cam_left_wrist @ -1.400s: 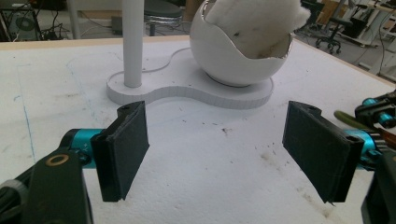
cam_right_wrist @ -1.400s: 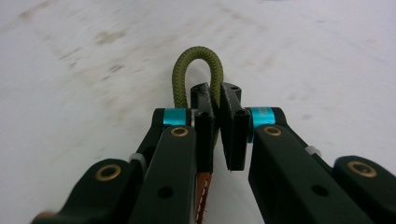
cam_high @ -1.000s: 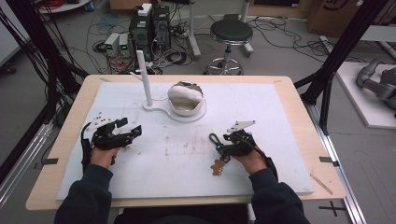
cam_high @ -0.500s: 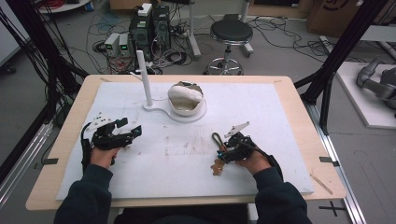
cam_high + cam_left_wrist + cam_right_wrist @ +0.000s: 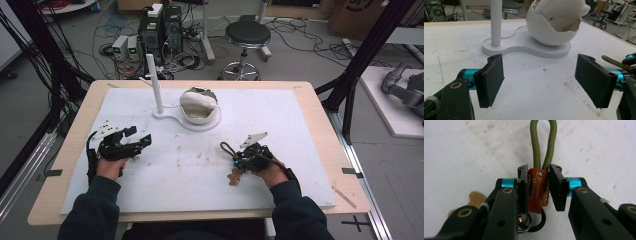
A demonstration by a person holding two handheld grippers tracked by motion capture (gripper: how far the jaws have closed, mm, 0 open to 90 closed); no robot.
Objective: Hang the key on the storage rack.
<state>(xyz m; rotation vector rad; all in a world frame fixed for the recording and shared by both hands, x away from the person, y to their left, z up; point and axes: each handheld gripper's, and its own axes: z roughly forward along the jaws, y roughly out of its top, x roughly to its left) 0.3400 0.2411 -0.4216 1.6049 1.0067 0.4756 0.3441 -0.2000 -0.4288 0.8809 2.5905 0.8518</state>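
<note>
A cluttered lab lies behind the table (image 5: 320, 115): cables, computer boxes and a stool at the top of the frame. On the white sheet, lower right of centre, the right tool (image 5: 538, 188) has just been closing and now pinches the keychain (image 5: 537, 191) by its orange leather tab, green cord loop pointing away. It looks like the pick-up step; next comes a clean lift. The left tool (image 5: 544, 85) waits wide open, lower left, facing the white stand (image 5: 524, 46).
</note>
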